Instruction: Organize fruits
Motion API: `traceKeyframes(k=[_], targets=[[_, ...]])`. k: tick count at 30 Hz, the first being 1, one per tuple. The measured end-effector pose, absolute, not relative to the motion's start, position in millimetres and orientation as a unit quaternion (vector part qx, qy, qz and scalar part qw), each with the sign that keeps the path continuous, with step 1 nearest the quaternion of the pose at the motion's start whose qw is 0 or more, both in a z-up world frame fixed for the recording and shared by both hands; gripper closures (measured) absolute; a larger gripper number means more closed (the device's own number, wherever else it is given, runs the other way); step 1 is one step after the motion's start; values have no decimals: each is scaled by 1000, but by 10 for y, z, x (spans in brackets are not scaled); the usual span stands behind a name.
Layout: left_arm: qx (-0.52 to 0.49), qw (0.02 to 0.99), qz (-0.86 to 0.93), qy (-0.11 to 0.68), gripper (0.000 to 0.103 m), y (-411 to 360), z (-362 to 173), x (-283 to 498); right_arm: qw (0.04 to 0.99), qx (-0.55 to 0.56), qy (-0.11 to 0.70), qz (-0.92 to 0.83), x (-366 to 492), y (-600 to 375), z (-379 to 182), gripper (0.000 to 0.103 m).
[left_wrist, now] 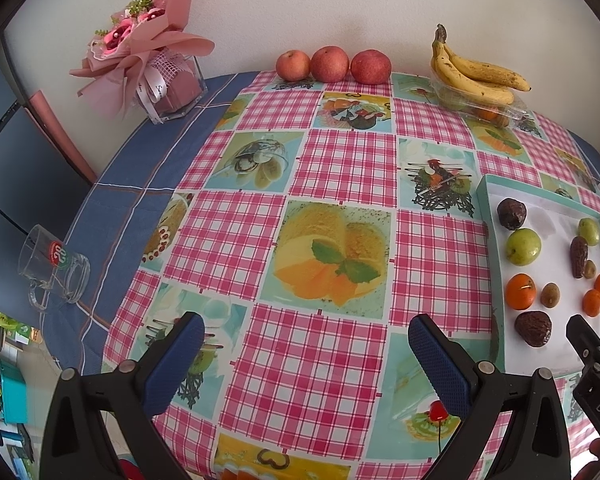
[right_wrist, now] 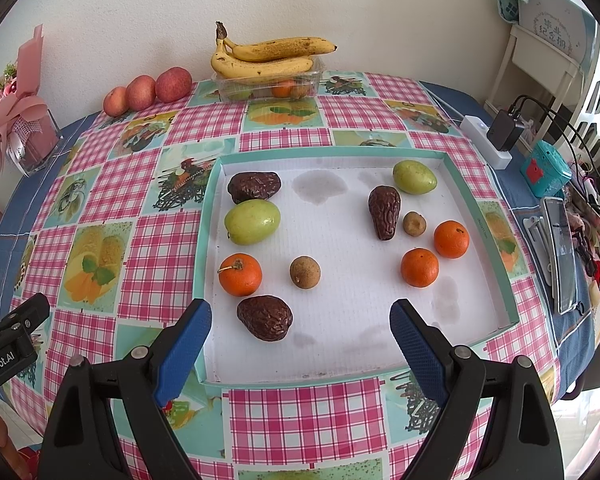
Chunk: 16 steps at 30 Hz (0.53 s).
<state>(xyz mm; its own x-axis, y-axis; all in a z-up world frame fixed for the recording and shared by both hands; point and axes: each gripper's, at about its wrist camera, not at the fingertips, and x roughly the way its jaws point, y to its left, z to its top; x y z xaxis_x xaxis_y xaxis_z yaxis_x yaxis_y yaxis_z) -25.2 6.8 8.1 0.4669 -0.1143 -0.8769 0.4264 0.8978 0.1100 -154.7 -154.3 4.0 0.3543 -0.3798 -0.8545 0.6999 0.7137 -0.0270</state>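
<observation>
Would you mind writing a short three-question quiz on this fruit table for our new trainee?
1. True or false: the bananas lie on top of a clear plastic container at the back of the table.
2. How many orange citrus fruits lie in the white tray? A) two B) three C) five
3. Fill in: both the left gripper and the right gripper have their jaws ____ and hold nothing.

Key:
1. True.
2. B: one near the tray's left side, two towards its right.
3. Open.
</observation>
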Motion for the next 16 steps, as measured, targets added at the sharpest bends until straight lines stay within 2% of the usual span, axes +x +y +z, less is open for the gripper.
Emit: traceKeyframes(k=[16], targets=[[164,842,-158,489,0,71,93,-251,804,175,460,-335,-1547,-1564,25,12]])
